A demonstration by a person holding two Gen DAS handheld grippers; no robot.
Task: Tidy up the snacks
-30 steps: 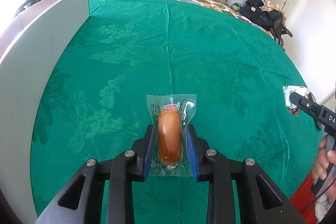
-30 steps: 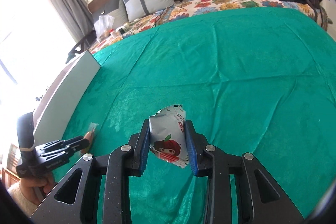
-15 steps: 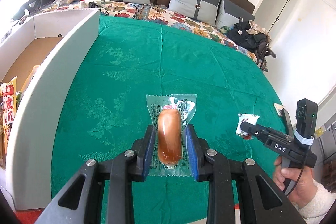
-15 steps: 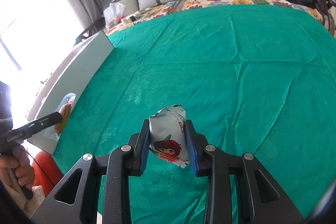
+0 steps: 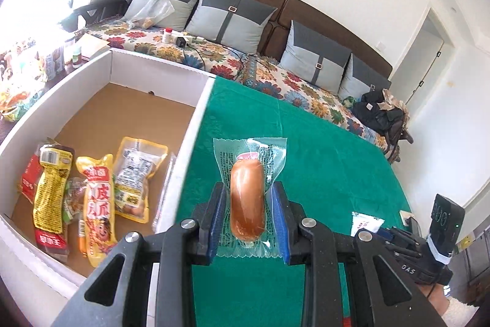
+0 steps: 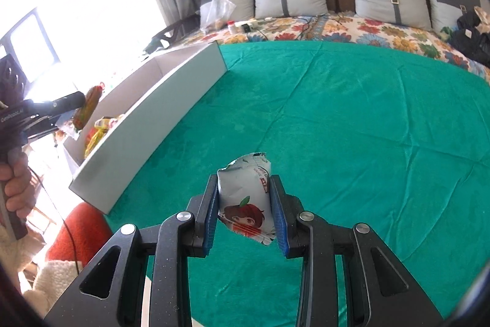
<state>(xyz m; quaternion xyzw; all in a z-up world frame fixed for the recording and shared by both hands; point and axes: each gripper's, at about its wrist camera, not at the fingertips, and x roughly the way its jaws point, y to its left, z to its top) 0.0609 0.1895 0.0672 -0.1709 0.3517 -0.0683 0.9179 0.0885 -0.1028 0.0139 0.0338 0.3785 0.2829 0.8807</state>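
Since the earlier frames, our left gripper (image 5: 247,215) has swung toward the carton: the box interior, hidden a second ago, now fills the left half of the left wrist view.

Item 1, lower left of the left wrist view: cardboard box (image 5: 196,112), white walls, brown floor. Contents: yellow snack pouch (image 5: 50,195), orange-yellow pouch (image 5: 98,204), clear-backed pouch (image 5: 137,176), lying side by side and partly overlapping.

Item 2, centre of the same view: sealed sausage (image 5: 247,198), upright, clenched between the blue pads (image 5: 214,222) of our left gripper. It sits over the green cloth (image 5: 321,158), just right of the box wall, not yet above the opening.

Item 3, lower centre of the right wrist view: white snack packet (image 6: 245,201), cartoon print, pinched in our right gripper (image 6: 245,215), above the cloth and well apart from the box.

Handling note, our judgement: we carry the sausage further left past the wall before parting the fingers, aiming for bare floor in the upper part of the box so it does not land on the pouches. The film looks slippery; we lower before letting go. The right packet waits its turn to avoid crowding the wall.
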